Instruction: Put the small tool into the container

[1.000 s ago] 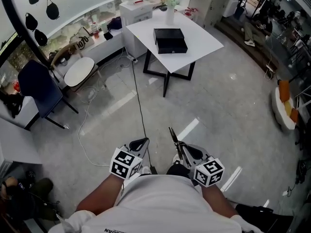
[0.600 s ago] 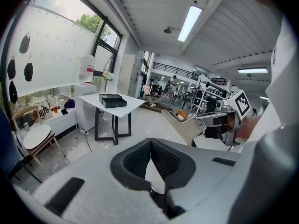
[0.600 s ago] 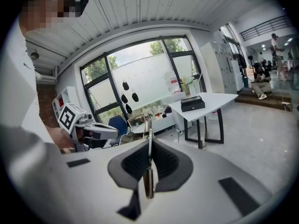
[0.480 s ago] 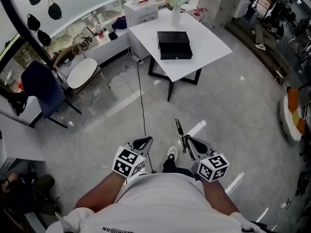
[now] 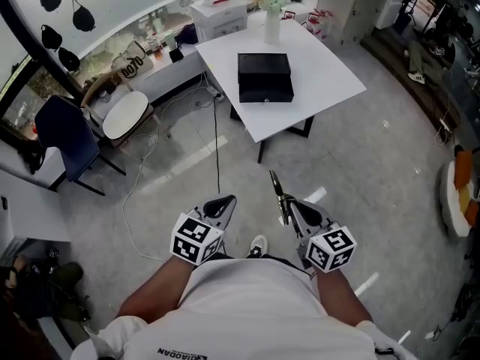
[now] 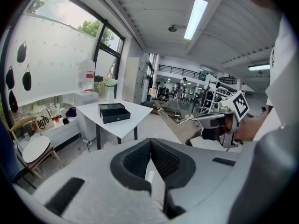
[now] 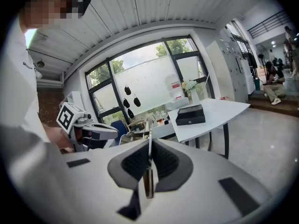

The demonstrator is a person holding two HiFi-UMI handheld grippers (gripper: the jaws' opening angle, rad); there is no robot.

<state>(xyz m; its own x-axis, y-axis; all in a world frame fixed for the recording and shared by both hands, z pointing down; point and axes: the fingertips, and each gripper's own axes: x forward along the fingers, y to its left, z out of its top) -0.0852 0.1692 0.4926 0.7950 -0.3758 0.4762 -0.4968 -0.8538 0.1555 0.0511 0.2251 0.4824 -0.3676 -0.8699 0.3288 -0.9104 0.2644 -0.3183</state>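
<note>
A black box-shaped container [image 5: 264,77] sits on a white table [image 5: 330,58] some way ahead; it also shows in the left gripper view [image 6: 114,112] and the right gripper view [image 7: 190,115]. My right gripper [image 5: 289,205] is shut on a small thin metal tool [image 5: 277,189], which sticks out forward from between its pads [image 7: 149,139]. My left gripper [image 5: 219,203] is held beside it at the same height, its jaws together with nothing between them [image 6: 150,146]. Both grippers hang over the grey floor, well short of the table.
A vase of flowers [image 5: 271,19] stands at the table's far corner. A white cabinet [image 5: 220,17] lies behind the table. A dark blue chair [image 5: 64,137] and a white round-seated chair [image 5: 124,113] stand at the left. A black cable [image 5: 217,152] runs across the floor.
The person has walked forward, carrying both grippers toward the table. The table and black container sit nearer and more central. The right gripper still holds the tool.
</note>
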